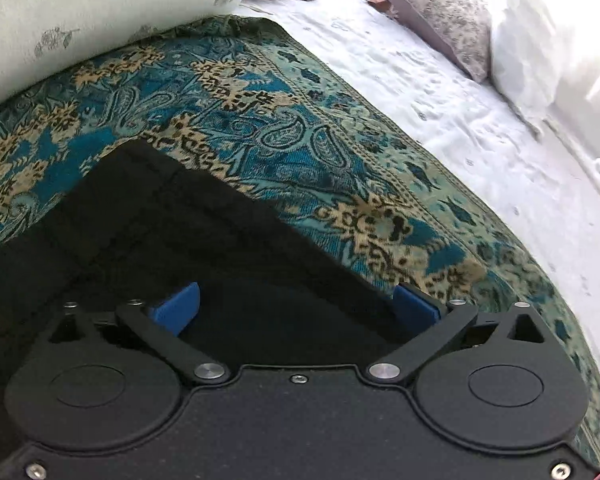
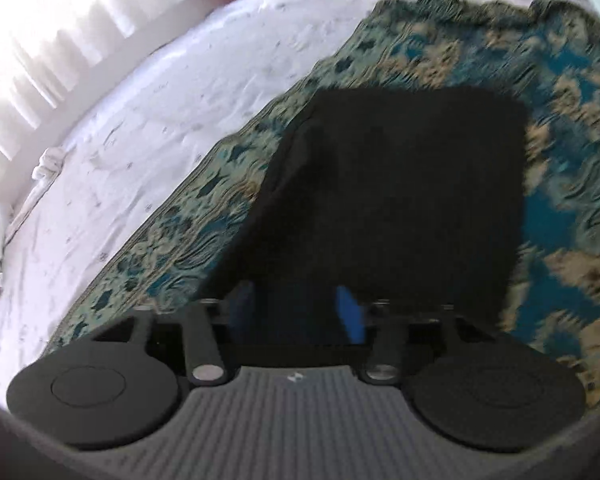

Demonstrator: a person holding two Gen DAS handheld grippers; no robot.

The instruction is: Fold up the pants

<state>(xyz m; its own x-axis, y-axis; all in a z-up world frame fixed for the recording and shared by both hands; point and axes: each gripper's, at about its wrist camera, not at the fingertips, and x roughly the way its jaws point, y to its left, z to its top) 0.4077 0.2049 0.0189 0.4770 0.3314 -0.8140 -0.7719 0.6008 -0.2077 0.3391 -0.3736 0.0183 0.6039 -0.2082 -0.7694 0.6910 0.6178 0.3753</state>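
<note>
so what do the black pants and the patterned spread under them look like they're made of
Pants: matte black cloth, probably a soft knit or cotton; no sheen, too dark to show weave.
Spread: woven, jacquard-like textile in teal and tan paisley; ribbed weave visible, and a fringed far edge in the right wrist view.

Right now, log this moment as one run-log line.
pants: folded, flat on patterned blanket | left tongs: open, empty, over pants | right tongs: open, empty, over pants
</note>
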